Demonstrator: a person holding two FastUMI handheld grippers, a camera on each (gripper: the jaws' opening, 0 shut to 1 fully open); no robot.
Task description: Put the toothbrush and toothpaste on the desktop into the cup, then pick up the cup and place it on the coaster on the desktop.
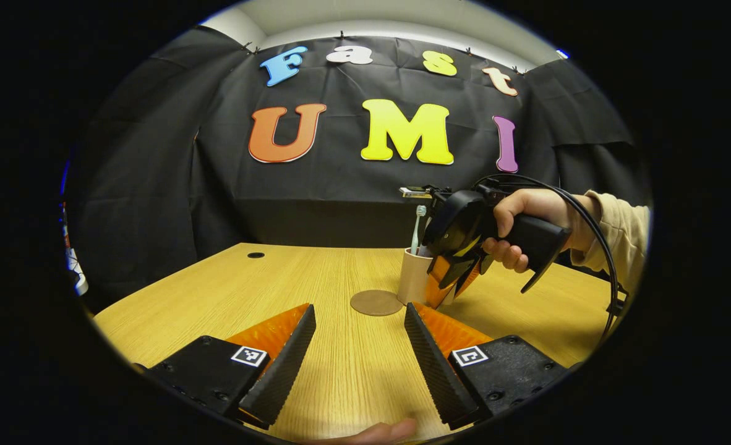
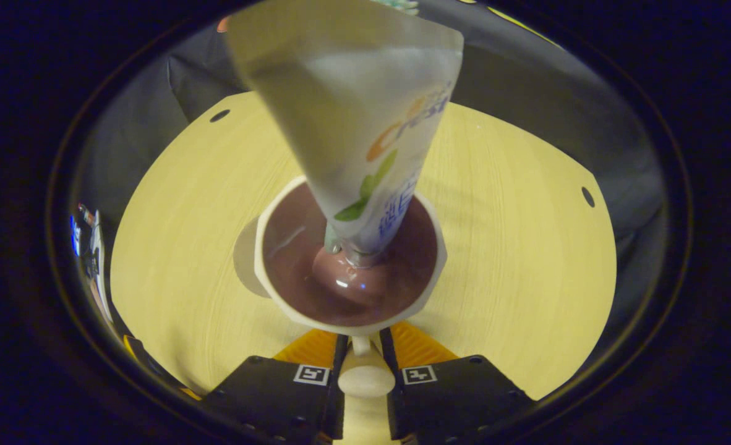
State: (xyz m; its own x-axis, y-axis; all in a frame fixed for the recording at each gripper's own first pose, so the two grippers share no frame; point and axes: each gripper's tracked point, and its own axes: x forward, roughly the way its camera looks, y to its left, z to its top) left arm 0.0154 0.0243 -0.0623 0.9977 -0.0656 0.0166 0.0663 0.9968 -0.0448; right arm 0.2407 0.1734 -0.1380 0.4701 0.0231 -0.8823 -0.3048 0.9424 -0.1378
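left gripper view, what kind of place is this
Likely a staged recording booth, not a bathroom: black cloth wall, a bare wooden desk, and a cup with a toothbrush beside a coaster.

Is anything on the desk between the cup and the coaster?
Nothing visible: the beige cup, gripped at its handle by the right gripper, stands right beside the round brown coaster on bare wooden desk.

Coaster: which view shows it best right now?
The left gripper view. There the coaster lies in full on the table, just left of the cup, which the right tongs hold. In the right gripper view, only a sliver of the coaster shows from behind the cup's rim.
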